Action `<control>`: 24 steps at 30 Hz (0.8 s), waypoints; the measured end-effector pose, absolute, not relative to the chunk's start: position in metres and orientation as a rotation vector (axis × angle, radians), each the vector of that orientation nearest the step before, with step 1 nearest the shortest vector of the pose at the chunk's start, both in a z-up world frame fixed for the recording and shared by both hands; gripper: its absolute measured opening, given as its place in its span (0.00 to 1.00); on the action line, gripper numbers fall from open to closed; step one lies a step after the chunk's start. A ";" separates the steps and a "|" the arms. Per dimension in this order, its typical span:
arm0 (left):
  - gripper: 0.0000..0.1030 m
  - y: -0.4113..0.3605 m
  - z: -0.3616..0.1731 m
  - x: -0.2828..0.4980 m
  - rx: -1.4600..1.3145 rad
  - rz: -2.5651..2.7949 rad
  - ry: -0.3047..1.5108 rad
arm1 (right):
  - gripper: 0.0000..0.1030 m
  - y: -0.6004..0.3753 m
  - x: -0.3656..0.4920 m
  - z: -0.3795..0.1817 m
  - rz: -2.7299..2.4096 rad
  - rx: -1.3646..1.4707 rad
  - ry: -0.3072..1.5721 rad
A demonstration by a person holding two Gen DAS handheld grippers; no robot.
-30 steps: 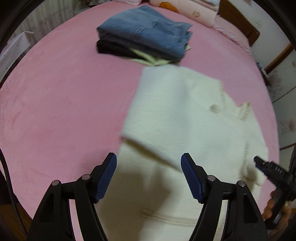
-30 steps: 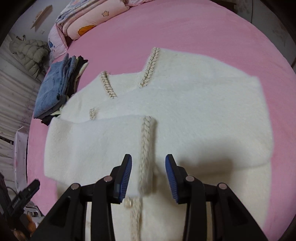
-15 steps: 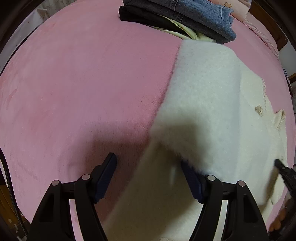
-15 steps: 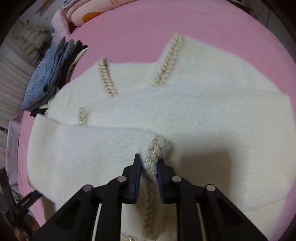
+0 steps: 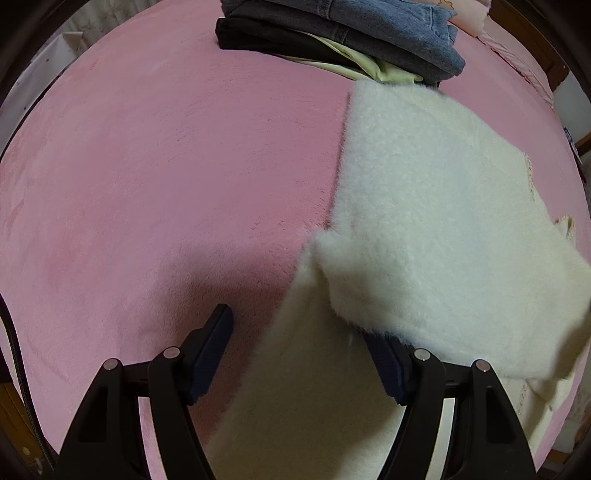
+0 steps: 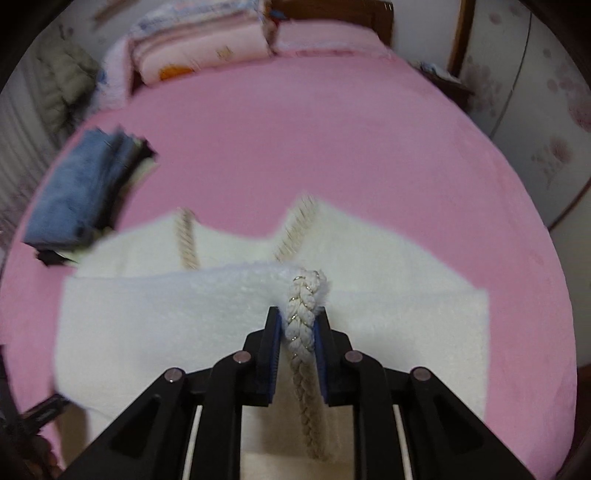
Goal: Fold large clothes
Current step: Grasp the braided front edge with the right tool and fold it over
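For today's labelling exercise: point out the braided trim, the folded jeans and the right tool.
braided trim (image 6: 301,314): right wrist view, braid between the pads.
folded jeans (image 5: 388,26): left wrist view, denim top layer.
right tool (image 6: 298,325): right wrist view, midway between fingertips.

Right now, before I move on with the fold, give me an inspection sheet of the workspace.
Surface: pink plush bedspread, smooth where it shows.
Job's things: fluffy white cardigan with braided trim spread flat, one panel folded across it.
Clutter: stack of folded clothes, blue denim on top, at the cardigan's far corner; whether they touch is unclear.
Grippers: right tool shut on the braided edge; left tool open, straddling the cardigan's side edge.
Cables: dark cord at the left view's border.
Surroundings: folded pink bedding and wooden headboard at the bed's head.
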State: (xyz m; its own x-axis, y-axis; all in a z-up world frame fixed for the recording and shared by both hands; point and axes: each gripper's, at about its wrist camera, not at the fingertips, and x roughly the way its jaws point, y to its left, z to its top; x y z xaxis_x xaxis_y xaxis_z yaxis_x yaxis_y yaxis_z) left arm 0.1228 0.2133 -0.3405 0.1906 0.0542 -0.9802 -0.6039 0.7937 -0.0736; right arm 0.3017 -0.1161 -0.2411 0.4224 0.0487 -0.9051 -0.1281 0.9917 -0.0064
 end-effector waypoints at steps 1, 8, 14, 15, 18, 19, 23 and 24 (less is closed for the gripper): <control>0.69 0.210 -0.340 0.126 -0.501 0.483 1.314 | 0.16 -0.118 0.306 -0.259 0.080 -0.097 1.184; 0.69 0.212 -0.301 0.115 -0.439 0.437 1.261 | 0.19 -0.165 0.288 -0.262 -0.041 0.083 1.210; 0.69 0.194 -0.243 0.130 -0.385 0.363 1.073 | 0.19 -0.151 0.254 -0.234 0.067 0.154 1.126; 0.69 0.190 -0.238 0.135 -0.385 0.347 1.054 | 0.19 -0.138 0.253 -0.234 0.092 0.143 1.127; 0.69 0.178 -0.237 0.159 -0.388 0.303 1.024 | 0.19 -0.092 0.244 -0.238 0.205 0.100 1.117; 0.69 0.172 -0.243 0.170 -0.397 0.285 1.023 | 0.19 -0.072 0.241 -0.243 0.253 0.070 1.108; 0.69 0.153 -0.272 0.193 -0.405 0.298 1.045 | 0.19 -0.018 0.241 -0.274 0.368 0.002 1.126; 0.69 0.149 -0.286 0.201 -0.402 0.312 1.059 | 0.19 -0.015 0.243 -0.282 0.375 -0.009 1.137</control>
State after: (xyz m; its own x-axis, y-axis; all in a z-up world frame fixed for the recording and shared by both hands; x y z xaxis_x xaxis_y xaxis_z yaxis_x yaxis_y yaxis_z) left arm 0.2009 0.1488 -0.2860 0.4580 0.0556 -0.8872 -0.4340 0.8850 -0.1686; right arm 0.2433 -0.0146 -0.2817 0.3648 0.2874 -0.8856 -0.2964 0.9375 0.1821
